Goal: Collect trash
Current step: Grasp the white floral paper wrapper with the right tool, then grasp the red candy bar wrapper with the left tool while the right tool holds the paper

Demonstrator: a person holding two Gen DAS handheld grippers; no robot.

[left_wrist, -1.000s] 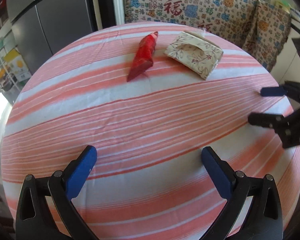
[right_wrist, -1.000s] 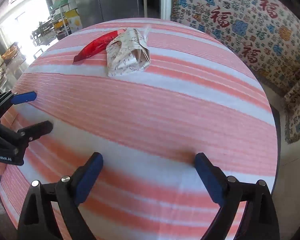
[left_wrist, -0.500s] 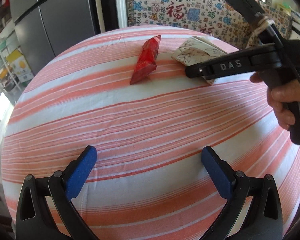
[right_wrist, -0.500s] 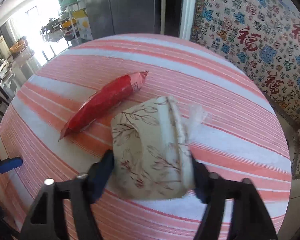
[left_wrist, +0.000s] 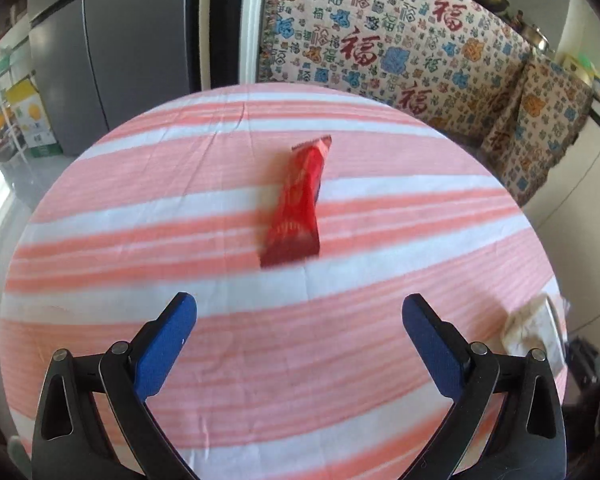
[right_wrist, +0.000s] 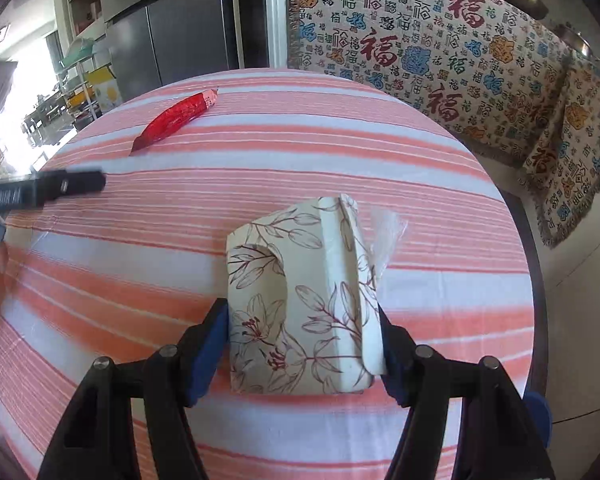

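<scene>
Where the right gripper (right_wrist: 302, 350) stands, a cream floral tissue packet (right_wrist: 300, 300) sits clamped between its two blue pads, the left pad pressing the packet's left edge and the right pad its folded right edge. Beyond the fingertips, most of the packet projects forward and a strip of clear film (right_wrist: 388, 236) sticks out at its far right corner. Whether the packet rests on the cloth or is raised off it cannot be told. Ahead of these jaws and to their left, well apart from the packet, a red snack wrapper (right_wrist: 178, 118) lies on the pink-and-white striped tablecloth (right_wrist: 340, 148).

Seen from the left wrist, the left gripper (left_wrist: 299, 314) has its jaws spread wide with nothing between them. The red snack wrapper (left_wrist: 298, 204) lies directly ahead of the gap, just past the fingertips, and is blurred. Far to the right of the right pad, at the table's edge, the tissue packet (left_wrist: 534, 328) shows partly. Behind the round table hangs a patterned throw (left_wrist: 400, 44).
</scene>
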